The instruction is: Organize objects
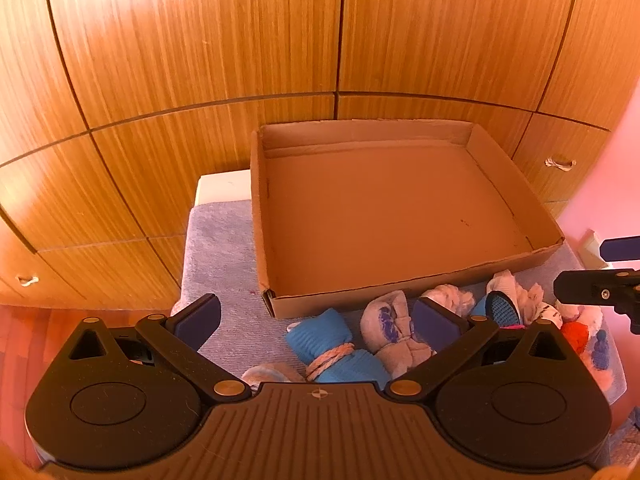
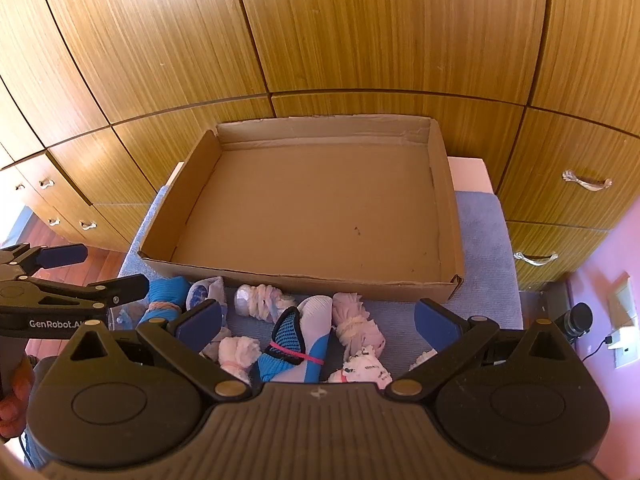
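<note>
Both the left gripper (image 1: 316, 316) and right gripper (image 2: 318, 318) are hovering wide open, holding nothing, and should be closing squarely around one sock bundle (image 2: 298, 344) before lifting into the cardboard box (image 2: 304, 276).

Hidden and cut-off parts

In the left wrist view, the right gripper (image 1: 600, 276) is cut by the right edge, and the near ends of the blue sock bundle (image 1: 332, 350) and grey sock bundle (image 1: 390, 334) sit behind the camera's own gripper body. In the right wrist view, the hand (image 2: 14, 400) is cropped at the left edge, and the spotted sock bundle (image 2: 366, 370) is half hidden.
</note>
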### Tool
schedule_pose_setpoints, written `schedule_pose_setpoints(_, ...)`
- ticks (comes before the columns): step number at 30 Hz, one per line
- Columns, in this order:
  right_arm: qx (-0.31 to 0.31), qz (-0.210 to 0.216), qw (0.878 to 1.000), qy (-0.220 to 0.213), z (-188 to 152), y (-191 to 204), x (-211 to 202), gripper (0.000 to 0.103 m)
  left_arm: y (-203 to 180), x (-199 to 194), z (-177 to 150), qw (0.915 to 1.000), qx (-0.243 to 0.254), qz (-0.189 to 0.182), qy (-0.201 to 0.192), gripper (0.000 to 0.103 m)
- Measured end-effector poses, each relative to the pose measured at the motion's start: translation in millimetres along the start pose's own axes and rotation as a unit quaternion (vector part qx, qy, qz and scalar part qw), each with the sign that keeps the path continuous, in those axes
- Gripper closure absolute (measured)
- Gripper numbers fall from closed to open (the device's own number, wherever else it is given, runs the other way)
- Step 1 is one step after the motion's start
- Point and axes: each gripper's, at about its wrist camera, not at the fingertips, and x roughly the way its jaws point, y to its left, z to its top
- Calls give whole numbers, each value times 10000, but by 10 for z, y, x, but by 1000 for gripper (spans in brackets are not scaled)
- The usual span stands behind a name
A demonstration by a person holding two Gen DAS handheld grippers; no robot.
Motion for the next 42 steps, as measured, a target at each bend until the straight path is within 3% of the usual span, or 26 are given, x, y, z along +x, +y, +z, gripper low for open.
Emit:
schedule_pose_setpoints(30, -40, 19, 9998, -183, -96, 11, -207, 1, -6, -118, -111, 9999, 93, -45, -66, 0)
schedule_pose_setpoints(33, 10, -49, 9992, -407, -238, -19, -369, 1, 124, -237, -215, 9998, -38, -85, -185, 0)
schedule_pose_setpoints(35, -82, -48, 9968, -793, -445, -5, -563, 1, 222, -399, -349, 9990, -57, -94, -438, 1)
schedule_pose_setpoints(38, -184, -49, 9909, -1334, -878, -8, -751, 1, 313, -637, -706, 9955, 198, 229, -901, 0)
schedule_pose_setpoints(40, -150, -22, 9887, -1491, -1126, -66, -747, 1, 351, -686, -973, 9926, 338, 456, -1071, 0)
schedule_pose_setpoints(42, -67, -147, 9885, -1502, -1299, -146, -679, 1, 386, -634, -1159, 9936, 315, 366, -1022, 0)
